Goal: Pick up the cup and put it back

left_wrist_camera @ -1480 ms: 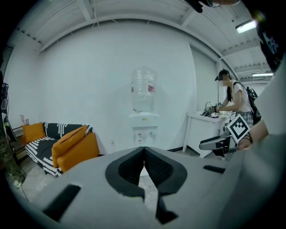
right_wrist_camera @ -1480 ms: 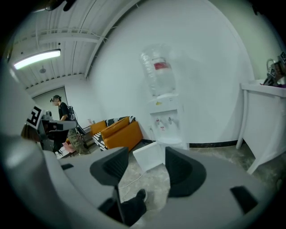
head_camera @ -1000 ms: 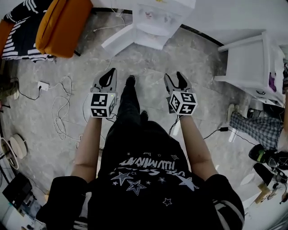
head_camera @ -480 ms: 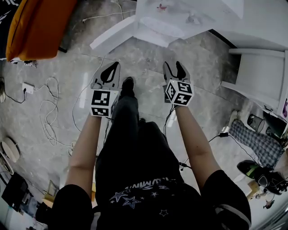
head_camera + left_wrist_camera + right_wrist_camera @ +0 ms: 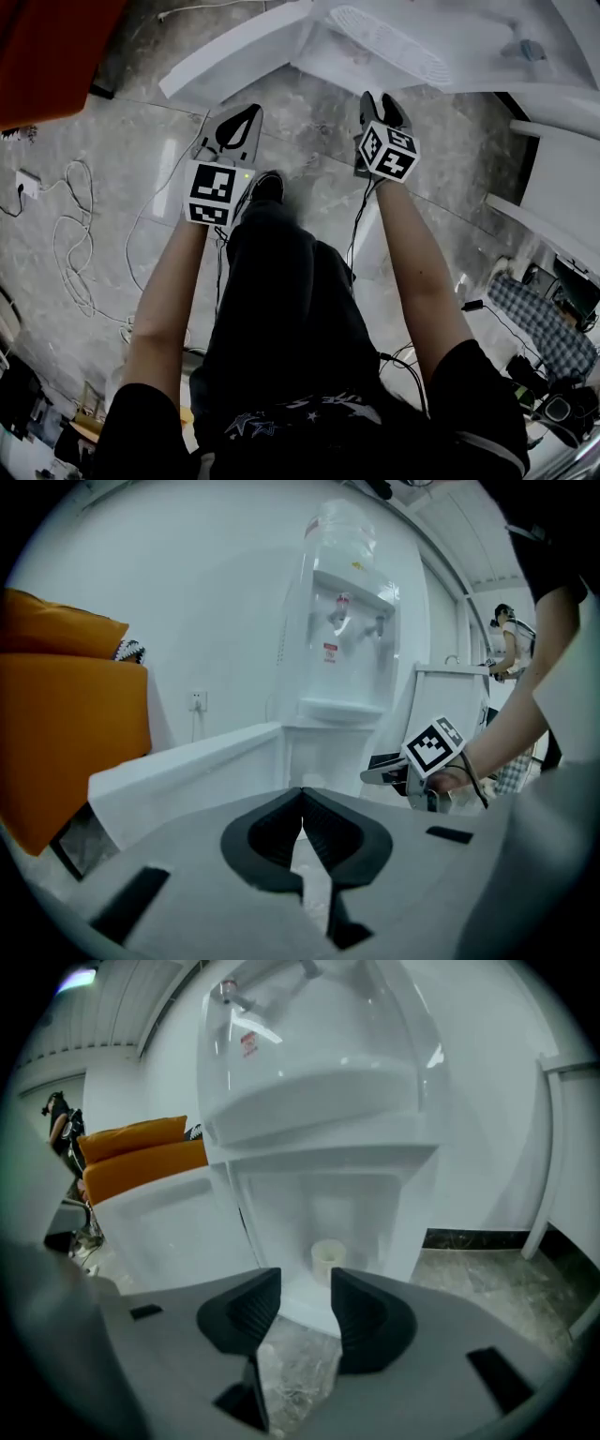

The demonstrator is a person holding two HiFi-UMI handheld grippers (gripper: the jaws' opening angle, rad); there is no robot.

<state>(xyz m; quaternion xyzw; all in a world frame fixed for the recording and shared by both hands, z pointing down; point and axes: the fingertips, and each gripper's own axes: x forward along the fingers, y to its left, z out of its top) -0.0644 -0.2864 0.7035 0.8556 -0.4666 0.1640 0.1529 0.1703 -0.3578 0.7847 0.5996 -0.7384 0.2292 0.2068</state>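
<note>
A small pale cup (image 5: 327, 1260) stands inside the open lower compartment of the white water dispenser (image 5: 319, 1082), seen straight ahead past the right jaws. My right gripper (image 5: 306, 1312) is open with nothing between its jaws, which have just been closing; it hangs short of the cabinet over the floor. In the head view it (image 5: 380, 97) sits just before the dispenser (image 5: 412, 37). My left gripper (image 5: 302, 797) is shut and empty, pointing at the dispenser's open white door (image 5: 187, 771). From above it (image 5: 251, 112) is at the left, near that door (image 5: 234, 56).
An orange cushion (image 5: 47, 56) lies at the far left, with white cables (image 5: 75, 234) on the marble floor beside it. A white stand (image 5: 562, 178) is at the right. The person's dark-trousered legs (image 5: 281, 309) fill the middle, between the arms.
Both grippers have gone down and forward toward the dispenser, which now looks much closer in the head view. The right jaws stand narrower than before. The left jaws stay together.
</note>
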